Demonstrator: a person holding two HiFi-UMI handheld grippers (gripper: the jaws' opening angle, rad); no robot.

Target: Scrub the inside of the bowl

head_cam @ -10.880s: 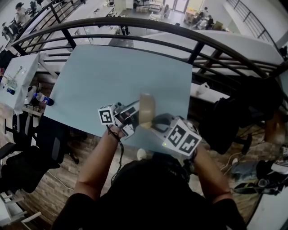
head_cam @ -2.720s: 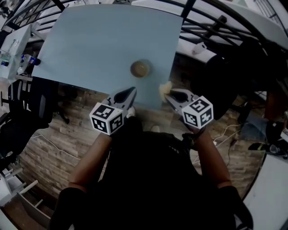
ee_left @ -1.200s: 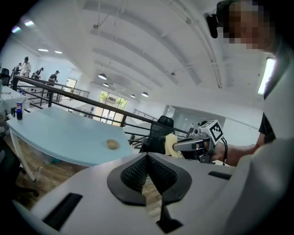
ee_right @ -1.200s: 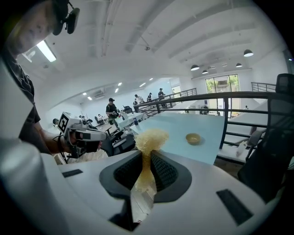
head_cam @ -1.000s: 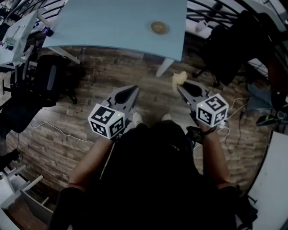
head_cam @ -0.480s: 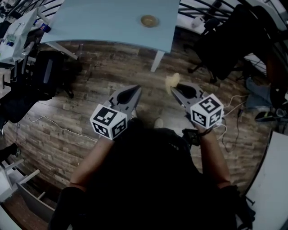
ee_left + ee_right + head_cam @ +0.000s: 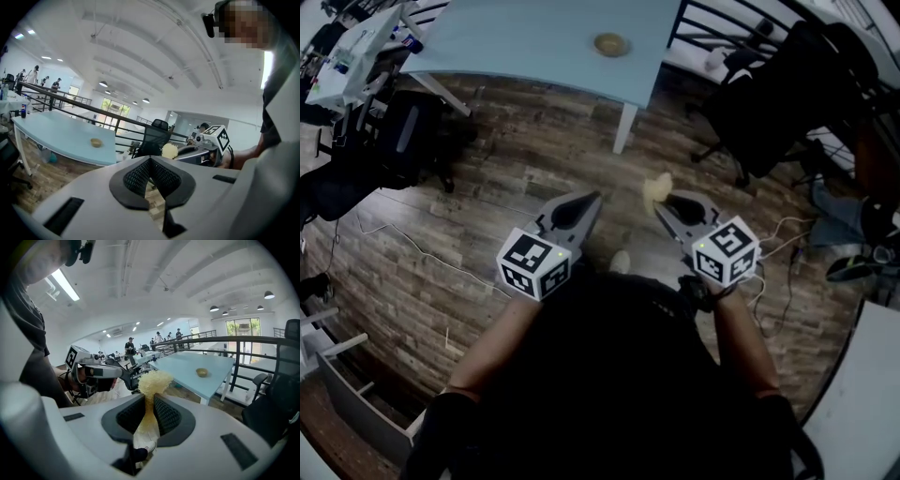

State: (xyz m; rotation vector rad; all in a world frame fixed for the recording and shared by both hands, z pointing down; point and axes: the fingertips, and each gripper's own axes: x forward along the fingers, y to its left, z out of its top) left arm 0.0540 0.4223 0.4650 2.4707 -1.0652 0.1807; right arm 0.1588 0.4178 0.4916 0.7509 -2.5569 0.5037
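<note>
Standing on the wooden floor [image 7: 469, 197], well back from the pale blue table [image 7: 516, 37], you hold both tools out at waist height. On your left, the left gripper [image 7: 589, 202] has its jaws pressed together on nothing. Ahead and between the two tools, the small tan bowl [image 7: 610, 43] sits upright and alone near the table's near edge, well apart from either gripper. On your right, the right gripper [image 7: 664, 202] is clamped on a pale yellow scrubber [image 7: 656, 189], whose frayed tuft sticks out past the jaw tips. Nothing touches the bowl, and at this range its inside is too small to judge clean or dirty. By the look of it, no scrubbing is under way. Any further scrubbing would mean closing the distance to the table first.
</note>
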